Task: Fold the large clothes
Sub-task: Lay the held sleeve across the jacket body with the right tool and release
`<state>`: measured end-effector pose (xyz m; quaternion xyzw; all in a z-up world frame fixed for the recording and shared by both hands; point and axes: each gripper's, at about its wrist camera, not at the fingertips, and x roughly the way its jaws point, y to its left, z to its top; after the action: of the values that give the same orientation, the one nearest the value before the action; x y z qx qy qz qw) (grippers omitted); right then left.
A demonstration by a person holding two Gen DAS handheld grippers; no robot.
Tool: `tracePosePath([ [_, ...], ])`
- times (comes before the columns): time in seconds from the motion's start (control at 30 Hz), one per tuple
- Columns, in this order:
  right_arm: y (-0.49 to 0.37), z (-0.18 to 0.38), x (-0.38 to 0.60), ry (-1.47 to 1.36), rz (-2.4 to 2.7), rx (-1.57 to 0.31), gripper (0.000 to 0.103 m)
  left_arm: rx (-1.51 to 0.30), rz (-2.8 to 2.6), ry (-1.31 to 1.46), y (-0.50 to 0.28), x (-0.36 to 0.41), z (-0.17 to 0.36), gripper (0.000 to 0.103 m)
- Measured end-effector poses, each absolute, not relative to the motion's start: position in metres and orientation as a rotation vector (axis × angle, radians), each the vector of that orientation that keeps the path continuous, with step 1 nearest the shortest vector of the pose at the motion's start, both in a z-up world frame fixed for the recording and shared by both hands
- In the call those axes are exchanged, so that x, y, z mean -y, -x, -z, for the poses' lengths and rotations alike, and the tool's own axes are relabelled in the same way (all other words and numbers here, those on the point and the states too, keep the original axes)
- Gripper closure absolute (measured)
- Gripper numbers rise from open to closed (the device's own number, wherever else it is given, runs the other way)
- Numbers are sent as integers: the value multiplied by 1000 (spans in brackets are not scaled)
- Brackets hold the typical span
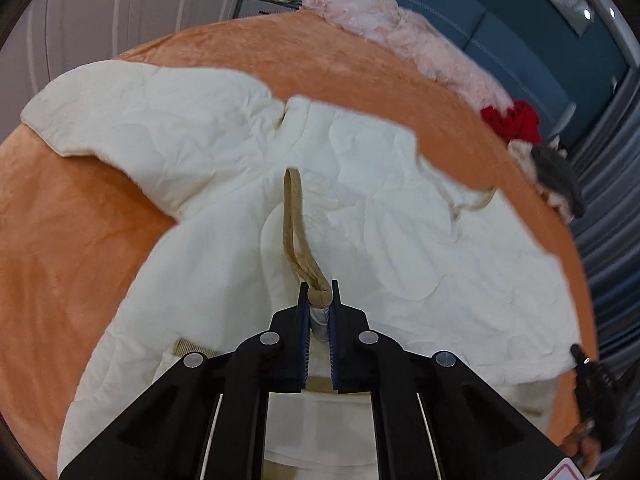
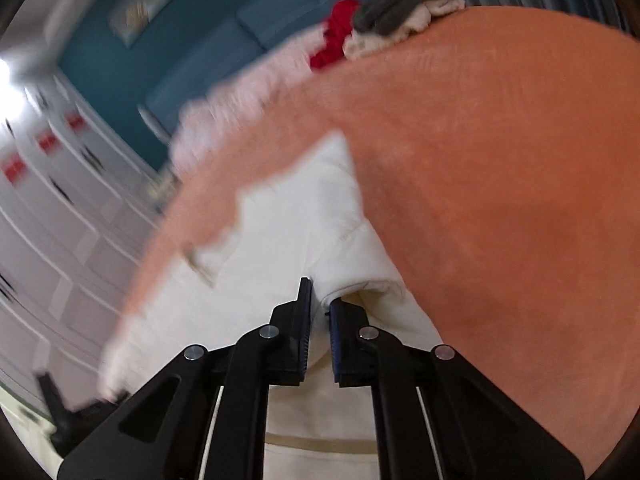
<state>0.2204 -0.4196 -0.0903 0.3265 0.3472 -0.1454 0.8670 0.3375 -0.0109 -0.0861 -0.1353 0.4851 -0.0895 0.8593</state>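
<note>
A cream quilted jacket (image 1: pixel 360 216) is lying spread across the orange bed (image 1: pixel 72 248). The left gripper (image 1: pixel 319 292) is pinching its tan cord (image 1: pixel 294 220), running toward 12 o'clock; the right gripper (image 2: pixel 320 296) is clamping the jacket's cuff (image 2: pixel 360 292).

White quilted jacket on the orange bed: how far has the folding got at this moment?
Done: the white jacket lies spread on the orange blanket, sleeve out, no fold visible. In hand: the left hand-held gripper is shut on its tan-trimmed edge; the right hand-held gripper pinches white fabric near an opening. Left: every fold, plus apparently the pink and red clothes behind.
</note>
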Motion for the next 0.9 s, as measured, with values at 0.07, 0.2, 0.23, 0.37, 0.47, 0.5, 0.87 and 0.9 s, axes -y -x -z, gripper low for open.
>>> tracePosePath([
  [0.07, -225, 104, 416, -657, 316, -768, 95, -1049, 167, 263, -337, 13, 106, 98],
  [0.2, -233, 115, 406, -589, 342, -794, 93, -967, 154, 166, -325, 22, 117, 95],
  [0.23, -232, 117, 405, -574, 347, -794, 93, -951, 152, 158, -325, 23, 119, 92],
  [0.37, -227, 119, 405, -572, 347, -774, 91, -900, 161, 199, -321, 18, 126, 90],
  [0.47, -213, 106, 408, -574, 418, -758, 76, -886, 168, 210, -322, 16, 126, 89],
  [0.5, -209, 95, 404, -562, 456, -736, 76, -882, 171, 212, -322, 15, 126, 89],
  [0.87, -260, 63, 228, -246, 99, -764, 71, -860, 191, 257, -318, 13, 128, 88],
  [0.9, -266, 81, 222, -253, 99, -815, 71, -859, 195, 266, -318, 12, 128, 88],
])
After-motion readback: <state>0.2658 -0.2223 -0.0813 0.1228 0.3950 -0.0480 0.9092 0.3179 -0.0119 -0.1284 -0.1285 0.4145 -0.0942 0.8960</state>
